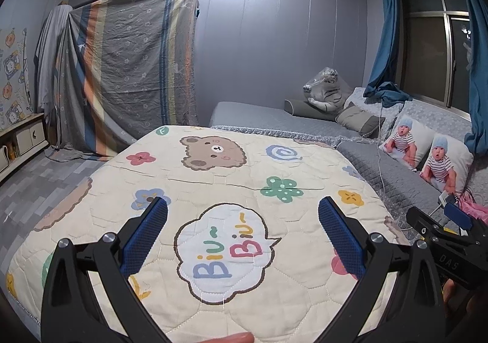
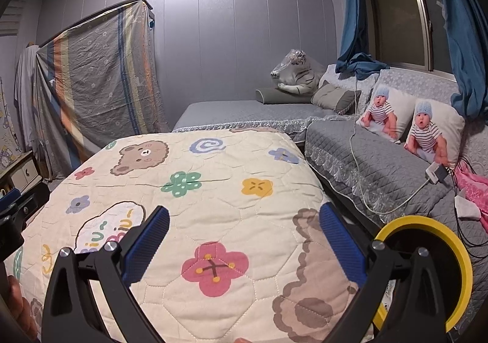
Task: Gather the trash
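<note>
My left gripper [image 1: 243, 205] is open and holds nothing; it hangs over a cream quilt [image 1: 231, 178] printed with bears and flowers. My right gripper [image 2: 244, 211] is open and likewise holds nothing, over the same quilt [image 2: 213, 190]. A crumpled white tissue [image 2: 466, 207] lies on the grey sofa cover, well to the right of the right gripper. A yellow-rimmed round bin [image 2: 427, 220] with a dark inside sits at the lower right, partly hidden behind the right finger. The right gripper's body [image 1: 451, 233] shows at the left wrist view's right edge.
A grey quilted sofa [image 2: 381, 160] runs along the right, with two baby-print pillows [image 2: 427, 132], a white charger and cable [image 2: 436, 175] and pink cloth [image 2: 475, 187]. A plastic-wrapped tiger toy [image 2: 297, 74] sits at the back. A striped sheet [image 1: 128, 68] covers furniture on the left.
</note>
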The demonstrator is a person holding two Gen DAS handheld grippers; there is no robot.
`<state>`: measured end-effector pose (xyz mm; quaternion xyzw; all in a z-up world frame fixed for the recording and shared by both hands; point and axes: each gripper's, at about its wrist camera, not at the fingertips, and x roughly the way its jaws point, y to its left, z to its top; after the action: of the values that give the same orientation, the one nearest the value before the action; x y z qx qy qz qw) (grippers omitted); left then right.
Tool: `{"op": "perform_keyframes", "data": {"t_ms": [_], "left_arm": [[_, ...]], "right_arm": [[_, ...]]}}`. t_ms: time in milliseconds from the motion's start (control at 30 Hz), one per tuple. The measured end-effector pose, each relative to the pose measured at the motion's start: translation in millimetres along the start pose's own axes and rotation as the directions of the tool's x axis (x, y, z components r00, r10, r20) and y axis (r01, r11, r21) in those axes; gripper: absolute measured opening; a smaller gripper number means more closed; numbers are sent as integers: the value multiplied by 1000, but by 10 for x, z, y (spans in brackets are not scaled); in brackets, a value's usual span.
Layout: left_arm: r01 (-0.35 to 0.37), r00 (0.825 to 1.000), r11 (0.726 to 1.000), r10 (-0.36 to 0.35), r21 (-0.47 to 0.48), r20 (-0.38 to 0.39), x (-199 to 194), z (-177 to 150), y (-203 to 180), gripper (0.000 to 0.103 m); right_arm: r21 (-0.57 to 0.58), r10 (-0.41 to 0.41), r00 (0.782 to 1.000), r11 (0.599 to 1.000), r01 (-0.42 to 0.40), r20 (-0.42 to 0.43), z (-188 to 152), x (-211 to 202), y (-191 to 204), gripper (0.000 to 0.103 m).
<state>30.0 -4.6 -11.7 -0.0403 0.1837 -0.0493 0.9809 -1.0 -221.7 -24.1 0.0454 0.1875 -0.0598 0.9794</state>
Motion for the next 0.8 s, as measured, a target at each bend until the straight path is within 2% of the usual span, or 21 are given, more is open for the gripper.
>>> {"op": "perform_keyframes", "data": {"t_ms": [800], "left_arm": [[-3, 1000, 1000, 3, 9, 6, 4, 5, -30, 95]], "right_arm": [[21, 8, 1000, 1000, -8, -26, -26, 58, -13, 95]]}}
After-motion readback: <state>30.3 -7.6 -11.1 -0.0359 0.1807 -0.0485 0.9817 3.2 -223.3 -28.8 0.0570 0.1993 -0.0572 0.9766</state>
